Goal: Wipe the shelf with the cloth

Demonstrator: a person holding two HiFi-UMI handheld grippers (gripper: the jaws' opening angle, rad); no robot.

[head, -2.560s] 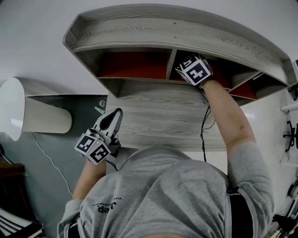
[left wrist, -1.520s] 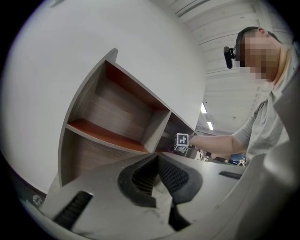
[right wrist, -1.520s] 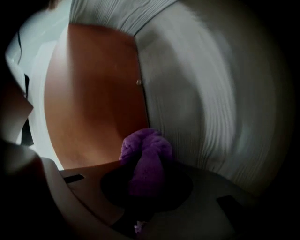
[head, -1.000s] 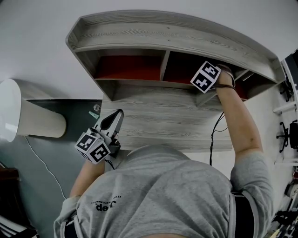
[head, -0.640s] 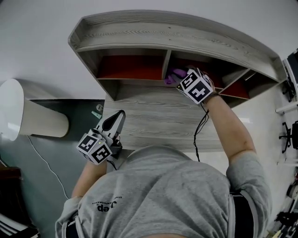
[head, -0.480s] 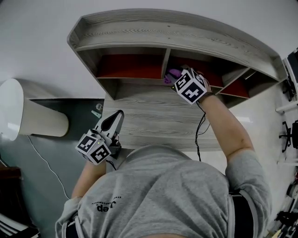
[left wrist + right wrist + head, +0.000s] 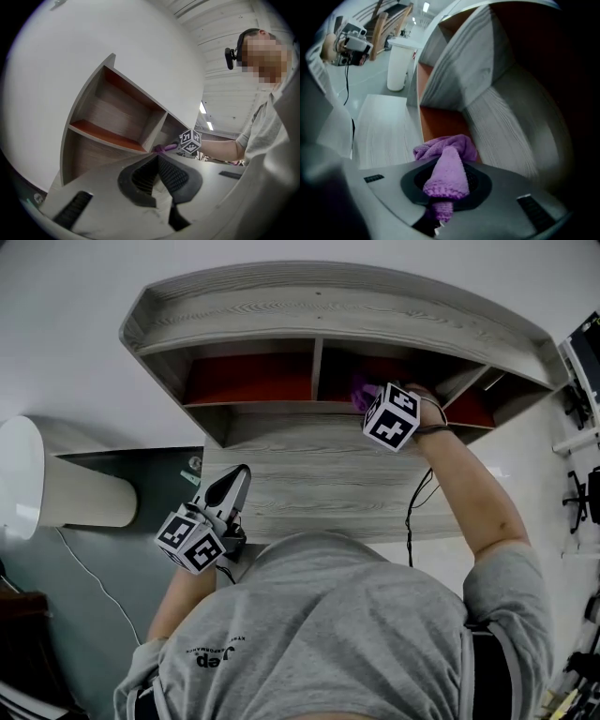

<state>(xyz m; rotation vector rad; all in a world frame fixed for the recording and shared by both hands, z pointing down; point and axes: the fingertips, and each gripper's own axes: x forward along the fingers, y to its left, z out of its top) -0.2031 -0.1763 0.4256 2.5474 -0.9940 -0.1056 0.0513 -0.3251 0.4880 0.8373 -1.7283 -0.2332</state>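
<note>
The grey wooden shelf unit [image 7: 328,310] has orange-red compartment floors [image 7: 248,381]. My right gripper [image 7: 375,401] reaches into the middle compartment, shut on a purple cloth [image 7: 360,390]. In the right gripper view the cloth [image 7: 446,171] is pinched between the jaws, and its bunched end rests on the orange floor [image 7: 440,123]. My left gripper [image 7: 235,476] hangs low over the desk, away from the shelf, shut with nothing in it. The left gripper view shows its pads [image 7: 174,176] pressed together, with the cloth [image 7: 164,147] far off.
A grey wood desk top [image 7: 319,488] lies below the shelf. A white cylinder [image 7: 42,479] stands at the left on a dark floor. A black cable [image 7: 415,507] hangs from the right arm. A vertical divider [image 7: 317,367] borders the compartment on the left.
The right gripper with the cloth has slid left and right along the middle compartment, and over the last half second moved right, away from the divider. The left gripper has stayed put.
</note>
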